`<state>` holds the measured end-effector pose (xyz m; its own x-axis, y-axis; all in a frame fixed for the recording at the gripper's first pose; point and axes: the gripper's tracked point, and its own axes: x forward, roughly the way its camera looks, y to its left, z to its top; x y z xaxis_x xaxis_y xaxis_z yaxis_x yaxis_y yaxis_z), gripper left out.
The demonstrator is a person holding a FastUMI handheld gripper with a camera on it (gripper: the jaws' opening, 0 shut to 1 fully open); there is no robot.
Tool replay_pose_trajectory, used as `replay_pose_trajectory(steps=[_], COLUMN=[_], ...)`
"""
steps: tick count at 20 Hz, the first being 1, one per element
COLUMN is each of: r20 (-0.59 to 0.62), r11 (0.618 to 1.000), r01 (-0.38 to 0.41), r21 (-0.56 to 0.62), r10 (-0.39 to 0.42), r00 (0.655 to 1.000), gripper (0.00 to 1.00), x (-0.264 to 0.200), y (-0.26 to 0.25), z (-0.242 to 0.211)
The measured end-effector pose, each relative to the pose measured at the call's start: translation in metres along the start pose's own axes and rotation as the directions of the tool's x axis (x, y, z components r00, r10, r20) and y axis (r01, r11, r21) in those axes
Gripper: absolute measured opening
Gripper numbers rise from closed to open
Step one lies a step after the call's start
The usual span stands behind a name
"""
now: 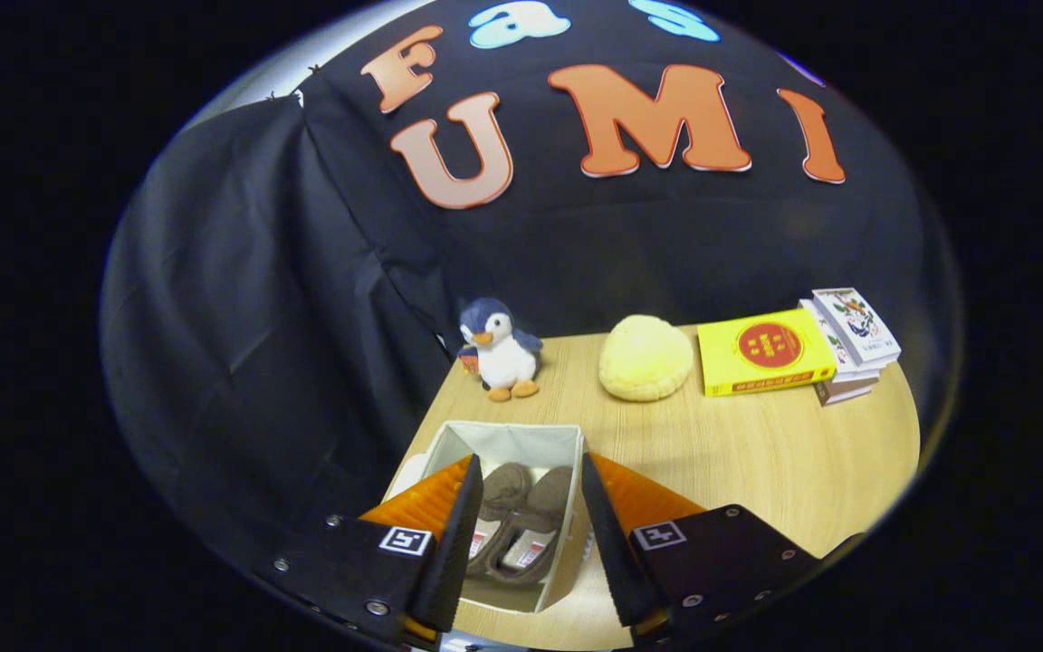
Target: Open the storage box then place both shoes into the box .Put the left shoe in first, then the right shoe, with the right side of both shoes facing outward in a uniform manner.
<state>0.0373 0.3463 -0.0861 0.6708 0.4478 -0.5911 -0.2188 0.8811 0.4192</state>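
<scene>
Box: the open box of pale grey cloth (508, 448) sits near the left edge of the light wooden table (757, 462). Its top is open, so things can go in.

Shoes: two soft brown slippers (521, 521) lie side by side inside the box, toes toward the back wall of the box. Both point the same way, so they look neat. I cannot tell which one is the left shoe.

Tongs: the gripper (531, 534) hangs just above the box with its two fingers spread wide. They pinch nothing. The slippers show in the gap between the fingers, lower down.

Job: I think both shoes are in, so the job looks almost done. The fingers are let go, likely so the shoes stay put.

Back of the table: a small blue and white toy penguin (499, 349) stands at the back left. A round yellow cushion (645, 358) sits in the middle. A yellow book with a red circle (764, 351) lies by a small stack of books (852, 344) at the back right. All are well away from the box.
</scene>
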Motion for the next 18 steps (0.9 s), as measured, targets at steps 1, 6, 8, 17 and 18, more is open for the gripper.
replay_pose_trajectory(steps=[1, 6, 8, 17, 18], r20=[0.04, 0.228, 0.293, 0.576, 0.602], r11=[1.0, 0.997, 0.996, 0.962, 0.959], r01=[-0.006, 0.007, 0.037, 0.224, 0.236], r21=[-0.011, -0.075, -0.087, -0.159, -0.16], r10=[0.007, 0.01, -0.01, -0.094, -0.095], r00=[0.999, 0.974, 0.956, 0.812, 0.793], gripper=[0.68, 0.82, 0.85, 0.91, 0.92], x=[-0.01, -0.064, -0.086, -0.196, -0.208], y=[-0.006, -0.048, -0.07, -0.153, -0.156], z=[0.011, 0.069, 0.088, 0.173, 0.183])
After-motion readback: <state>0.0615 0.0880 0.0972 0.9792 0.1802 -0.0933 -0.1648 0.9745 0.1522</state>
